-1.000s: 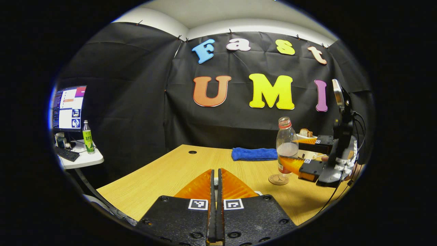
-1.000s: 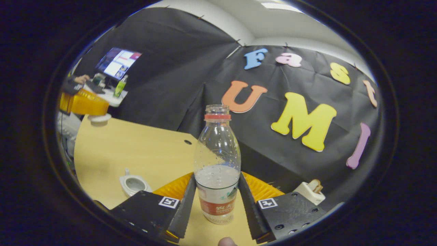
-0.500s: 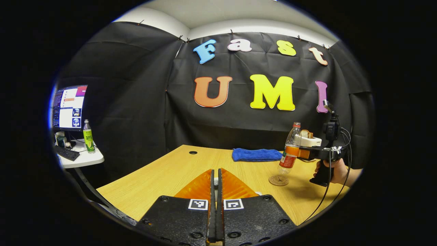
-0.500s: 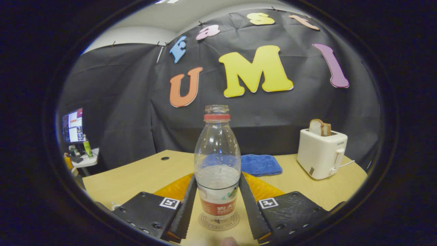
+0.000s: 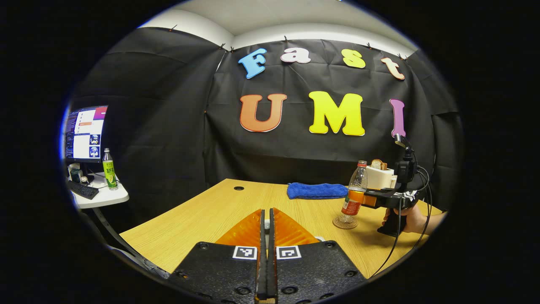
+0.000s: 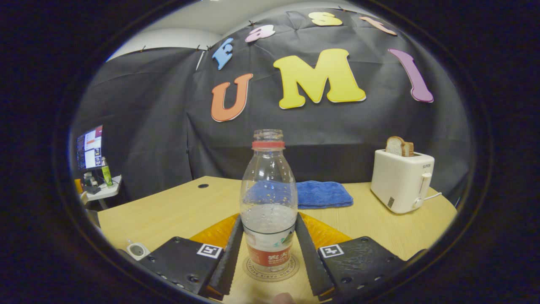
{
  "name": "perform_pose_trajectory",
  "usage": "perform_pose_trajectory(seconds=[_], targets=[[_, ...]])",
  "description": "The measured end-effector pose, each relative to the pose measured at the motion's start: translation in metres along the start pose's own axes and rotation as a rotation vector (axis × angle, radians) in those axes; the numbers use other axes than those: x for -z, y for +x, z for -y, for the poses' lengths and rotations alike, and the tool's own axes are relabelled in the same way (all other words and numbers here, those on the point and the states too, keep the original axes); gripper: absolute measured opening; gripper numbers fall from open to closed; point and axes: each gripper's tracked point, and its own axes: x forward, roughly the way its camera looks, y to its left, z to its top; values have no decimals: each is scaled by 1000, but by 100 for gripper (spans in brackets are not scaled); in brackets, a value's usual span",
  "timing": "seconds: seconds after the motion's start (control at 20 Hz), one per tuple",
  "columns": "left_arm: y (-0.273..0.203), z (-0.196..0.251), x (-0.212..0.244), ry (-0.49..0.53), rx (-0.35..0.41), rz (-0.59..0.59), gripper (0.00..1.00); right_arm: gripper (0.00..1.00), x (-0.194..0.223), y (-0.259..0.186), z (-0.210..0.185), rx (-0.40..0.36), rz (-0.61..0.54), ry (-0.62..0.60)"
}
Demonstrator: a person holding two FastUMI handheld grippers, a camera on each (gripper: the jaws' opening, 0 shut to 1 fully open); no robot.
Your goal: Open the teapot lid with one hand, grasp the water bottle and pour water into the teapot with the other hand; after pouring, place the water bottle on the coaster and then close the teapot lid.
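A clear water bottle [image 6: 268,202] with a red neck ring, no cap and some water in it stands upright with its base on the round coaster [image 6: 253,272]. My right gripper [image 6: 268,219] is shut on the bottle's lower body, one finger on each side. The left gripper view has the same bottle [image 5: 353,192], coaster [image 5: 345,222] and right gripper [image 5: 358,197] far right, held by a hand. My left gripper [image 5: 265,211] is shut above the table's near edge, and a white sliver of the teapot lid [image 5: 319,239] peeks out beside its fingers. The open white teapot [image 6: 136,250] sits low left.
A folded blue cloth [image 6: 322,194] lies at the back of the wooden table [image 6: 177,207]. A white toaster [image 6: 400,181] with bread stands at the back right. A side table [image 5: 103,195] on the left carries a monitor, a keyboard and a green bottle [image 5: 109,169].
The right gripper carried the bottle away from the left gripper, turned it upright and lowered it onto the coaster. The left gripper stayed still and shut.
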Motion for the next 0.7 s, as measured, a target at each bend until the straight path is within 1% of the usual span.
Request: perform_pose_trajectory(seconds=[0.2, 0.4, 0.5, 0.55, 0.6, 0.65, 0.7], targets=[[0, 0, -1, -2, 0, 2, 3, 68, 6, 1, 1, -1, -3, 6], [-1, 1, -1, 3, 3, 3, 2, 73, 7, -2, -2, 5, 6, -23], [-1, 1, -1, 6, 3, 3, 3, 73, 10, -2, -3, 3, 1, -21], [-1, 1, -2, 5, 4, 4, 2, 75, 10, -2, -2, 4, 1, -23], [-2, 1, -2, 3, 5, 6, 3, 80, 10, -4, -1, 5, -1, -25], [-1, 1, -2, 4, 5, 6, 3, 82, 12, -4, -1, 4, -3, -21], [-2, 1, -2, 5, 5, 7, 3, 80, 13, -5, 0, 6, -7, -13]])
